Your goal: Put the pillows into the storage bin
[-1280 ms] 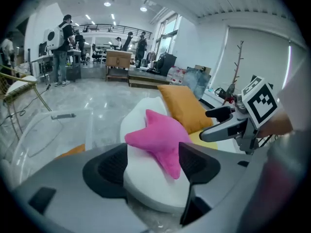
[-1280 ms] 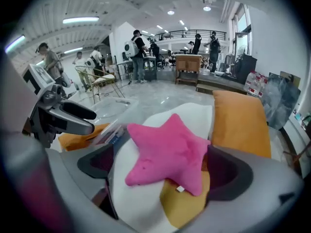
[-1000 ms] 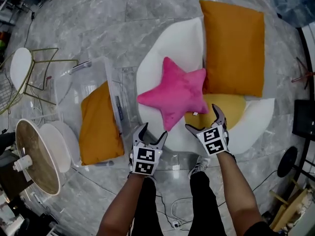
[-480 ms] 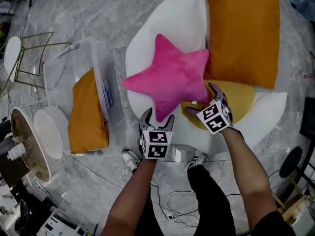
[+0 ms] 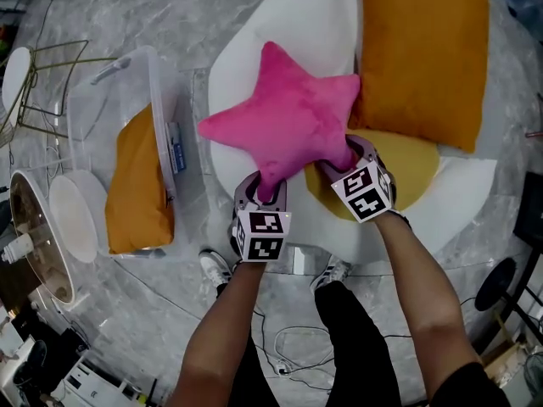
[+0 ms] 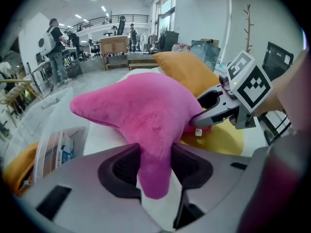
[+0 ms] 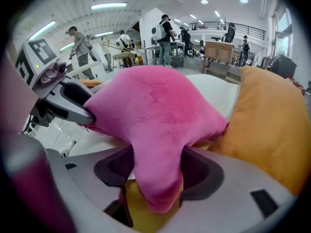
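**Status.** The pink star pillow [image 5: 288, 117] lies on the white seat [image 5: 280, 24] and overlaps the yellow cushion [image 5: 411, 168]. The left gripper [image 5: 261, 192] and the right gripper [image 5: 349, 153] have just been closing. Each pinches one lower arm of the star between its jaws (both gripper views confirm this).

**Hazards.**
1. Slip. Each hold is on a tapering plush tip only, so a fast lift would likely pull a tip free.
2. Uneven travel. If one gripper leads, the star twists and the load shifts to one tip.
3. Snagging. The yellow cushion sits directly beneath the right jaws and could be dragged along.
4. Placement. The storage bin [image 5: 119, 91], on the floor to the left, already holds an orange pillow [image 5: 136, 193]. The star's arms may catch the rim.
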`<state>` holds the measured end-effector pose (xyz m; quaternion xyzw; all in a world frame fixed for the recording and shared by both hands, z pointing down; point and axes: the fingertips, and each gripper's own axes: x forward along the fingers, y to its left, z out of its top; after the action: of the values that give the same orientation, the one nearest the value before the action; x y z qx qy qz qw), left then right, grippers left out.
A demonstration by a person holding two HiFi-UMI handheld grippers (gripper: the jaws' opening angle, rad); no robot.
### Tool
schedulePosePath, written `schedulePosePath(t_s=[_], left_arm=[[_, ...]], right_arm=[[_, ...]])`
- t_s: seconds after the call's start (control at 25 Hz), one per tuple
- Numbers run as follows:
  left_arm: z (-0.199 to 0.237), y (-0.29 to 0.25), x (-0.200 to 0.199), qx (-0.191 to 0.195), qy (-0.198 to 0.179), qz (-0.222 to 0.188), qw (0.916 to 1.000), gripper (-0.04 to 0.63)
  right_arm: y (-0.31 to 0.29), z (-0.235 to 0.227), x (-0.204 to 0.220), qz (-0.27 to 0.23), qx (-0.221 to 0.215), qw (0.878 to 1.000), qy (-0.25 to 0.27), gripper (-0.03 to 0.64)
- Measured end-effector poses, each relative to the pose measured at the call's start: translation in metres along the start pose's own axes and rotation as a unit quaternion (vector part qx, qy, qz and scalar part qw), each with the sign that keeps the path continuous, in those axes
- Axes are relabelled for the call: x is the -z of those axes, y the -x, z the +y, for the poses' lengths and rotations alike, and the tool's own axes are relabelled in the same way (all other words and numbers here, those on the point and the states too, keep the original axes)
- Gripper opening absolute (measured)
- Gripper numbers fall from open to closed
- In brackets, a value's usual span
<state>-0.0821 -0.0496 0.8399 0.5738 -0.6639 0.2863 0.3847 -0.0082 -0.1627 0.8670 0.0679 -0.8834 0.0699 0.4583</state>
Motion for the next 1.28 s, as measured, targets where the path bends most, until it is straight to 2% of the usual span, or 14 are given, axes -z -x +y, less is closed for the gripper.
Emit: schedulePosePath(t_s=[0.2,0.52,0.76,0.92,1.28], left_arm=[[0.003,0.021,-0.011,0.015,-0.001,-0.017,0.9998,0.17],[0.017,0.062,-0.018,0.021,-0.054,-0.03,0.9979,0.166],[0.045,0.109,-0.026,0.022,-0.077,-0.052,0.9955,0.169],[0.085,0.148,-0.033,0.017,-0.083,-0.068,0.9941,0.169],[0.222,0.238,-0.03,-0.043,-0.043,-0.089,0.9942,0.173]], right_arm=[[0.023,0.009,-0.016,-0.015,0.002,1.0,-0.009,0.277],[0.053,0.038,-0.041,-0.023,0.018,0.999,-0.012,0.267],[0.08,0.069,-0.085,-0.045,0.031,0.999,0.004,0.267],[0.087,0.101,-0.132,-0.067,0.032,0.997,0.021,0.267],[0.061,0.198,-0.263,-0.112,0.002,0.993,0.04,0.267]])
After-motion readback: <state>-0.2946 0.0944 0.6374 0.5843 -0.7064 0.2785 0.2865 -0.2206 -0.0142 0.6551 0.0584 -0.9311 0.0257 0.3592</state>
